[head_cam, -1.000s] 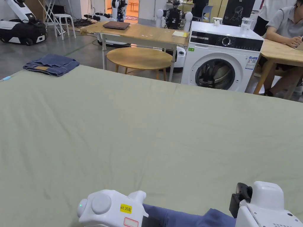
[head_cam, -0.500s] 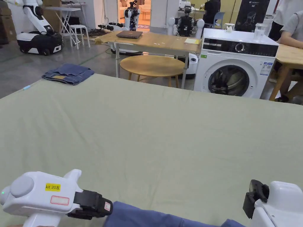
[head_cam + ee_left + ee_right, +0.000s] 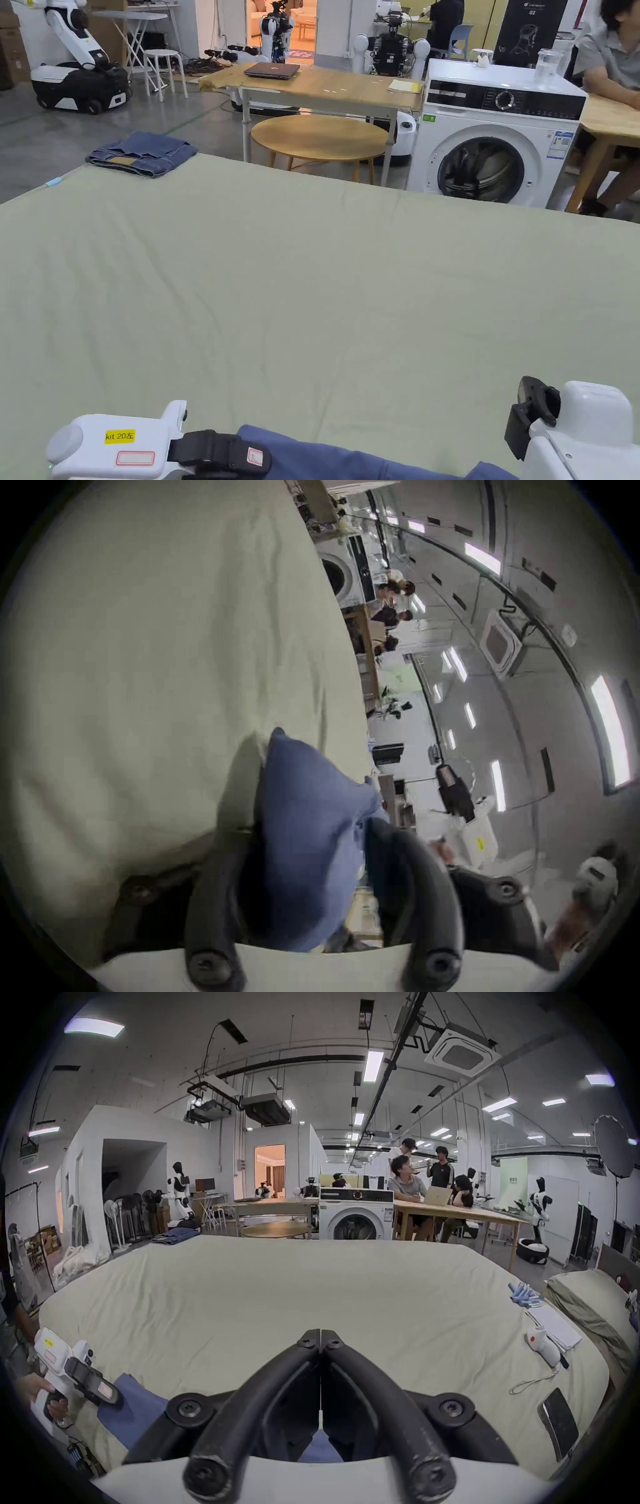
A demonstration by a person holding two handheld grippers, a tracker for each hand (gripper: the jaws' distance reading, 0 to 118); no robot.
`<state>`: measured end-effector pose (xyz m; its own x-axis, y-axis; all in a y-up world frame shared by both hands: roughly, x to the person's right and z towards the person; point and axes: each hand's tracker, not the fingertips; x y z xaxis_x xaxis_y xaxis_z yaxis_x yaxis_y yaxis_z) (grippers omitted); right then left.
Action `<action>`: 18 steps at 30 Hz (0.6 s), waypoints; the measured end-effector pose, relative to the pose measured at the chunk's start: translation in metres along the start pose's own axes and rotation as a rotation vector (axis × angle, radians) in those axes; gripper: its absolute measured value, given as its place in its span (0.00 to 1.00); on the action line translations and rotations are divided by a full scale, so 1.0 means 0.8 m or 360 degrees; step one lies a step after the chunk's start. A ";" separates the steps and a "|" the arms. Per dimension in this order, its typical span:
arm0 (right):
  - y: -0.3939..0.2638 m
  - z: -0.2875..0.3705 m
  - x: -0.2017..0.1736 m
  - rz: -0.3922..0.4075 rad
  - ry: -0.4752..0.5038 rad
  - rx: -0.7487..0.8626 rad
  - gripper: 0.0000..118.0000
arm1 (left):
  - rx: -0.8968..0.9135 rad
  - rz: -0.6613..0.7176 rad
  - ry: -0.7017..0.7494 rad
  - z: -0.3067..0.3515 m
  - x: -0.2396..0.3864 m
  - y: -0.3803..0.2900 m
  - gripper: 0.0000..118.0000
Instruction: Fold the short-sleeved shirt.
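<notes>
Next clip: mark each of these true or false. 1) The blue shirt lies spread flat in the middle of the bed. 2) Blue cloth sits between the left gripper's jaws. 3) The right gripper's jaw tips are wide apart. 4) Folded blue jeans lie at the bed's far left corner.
1) False: the blue short-sleeved shirt is at the near edge of the pale green bed sheet, between the grippers.
2) True: seen at the left gripper.
3) False: the right gripper has its tips together.
4) True: the folded blue jeans lie there.
</notes>
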<state>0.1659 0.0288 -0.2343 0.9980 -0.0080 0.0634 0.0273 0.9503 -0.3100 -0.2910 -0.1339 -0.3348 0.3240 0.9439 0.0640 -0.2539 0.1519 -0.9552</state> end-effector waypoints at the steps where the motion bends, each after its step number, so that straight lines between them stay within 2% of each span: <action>1: -0.001 0.000 0.000 0.0000 0.0000 -0.0002 0.00 | -0.0010 -0.0026 0.0092 -0.003 0.006 -0.004 0.20; 2: -0.001 0.000 0.000 0.0000 -0.0001 -0.0005 0.00 | -0.0009 -0.0028 0.0186 -0.005 0.006 -0.005 0.06; 3: -0.001 0.000 0.001 0.0001 0.0000 -0.0010 0.00 | 0.0003 0.0014 0.0223 -0.003 0.003 -0.005 0.04; 4: -0.001 -0.001 0.001 0.0003 -0.0002 -0.0013 0.00 | 0.0022 0.0049 0.0117 0.000 0.004 -0.006 0.03; 7: -0.001 0.000 0.002 0.0009 -0.0009 -0.0014 0.00 | 0.0070 -0.0072 0.0255 0.007 0.028 -0.009 0.02; 11: 0.000 0.001 0.005 0.0017 -0.0012 -0.0012 0.00 | 0.0119 -0.0118 0.0218 0.022 0.066 -0.013 0.02; 13: 0.002 0.001 0.006 0.0022 -0.0015 -0.0012 0.00 | 0.0157 -0.0206 0.0295 0.036 0.091 -0.011 0.02; 18: 0.005 0.000 0.005 0.0030 -0.0004 -0.0008 0.00 | 0.0244 -0.0265 0.0522 0.095 0.150 -0.006 0.02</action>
<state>0.1703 0.0329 -0.2354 0.9982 0.0107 0.0597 0.0087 0.9487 -0.3161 -0.3200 0.0010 -0.3006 0.6398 0.7627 0.0950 -0.2985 0.3604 -0.8837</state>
